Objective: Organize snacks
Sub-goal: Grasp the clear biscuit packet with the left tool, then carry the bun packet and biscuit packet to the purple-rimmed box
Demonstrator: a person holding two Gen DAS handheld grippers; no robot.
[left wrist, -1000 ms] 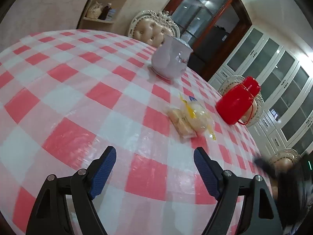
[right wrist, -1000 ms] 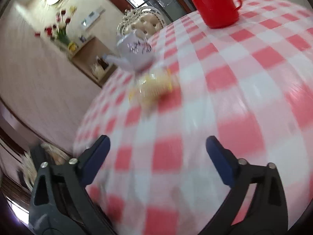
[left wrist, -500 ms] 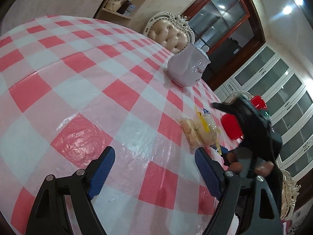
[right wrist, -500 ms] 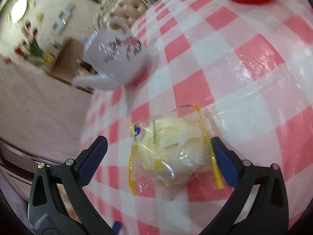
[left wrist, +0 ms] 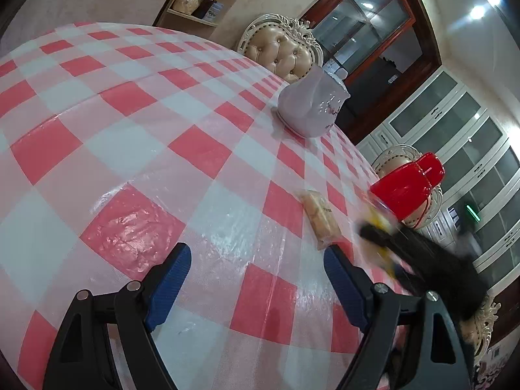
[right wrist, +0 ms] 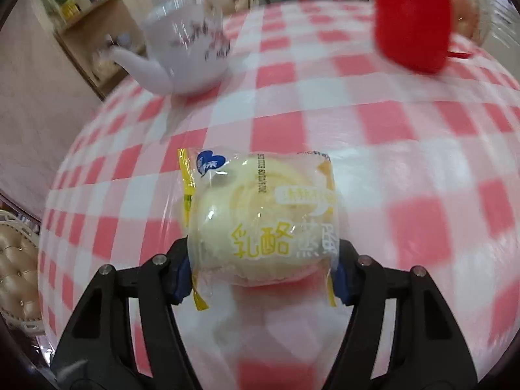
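Checked tablecloth now lies beneath the wrapped cake, newly clamped by right fingers; left fingers released.

We see a red-and-white checked tablecloth, a white teapot with purple flowers, a red jug, and a pale yellow cake with yellow-edged wrapping.

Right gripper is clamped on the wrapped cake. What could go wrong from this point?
The right gripper has just been closing its jaws on the wrapped cake; it looks soft and might get squashed. The slick wrapper could slip. The teapot and red jug stand ahead, so a wide swing might hit them.
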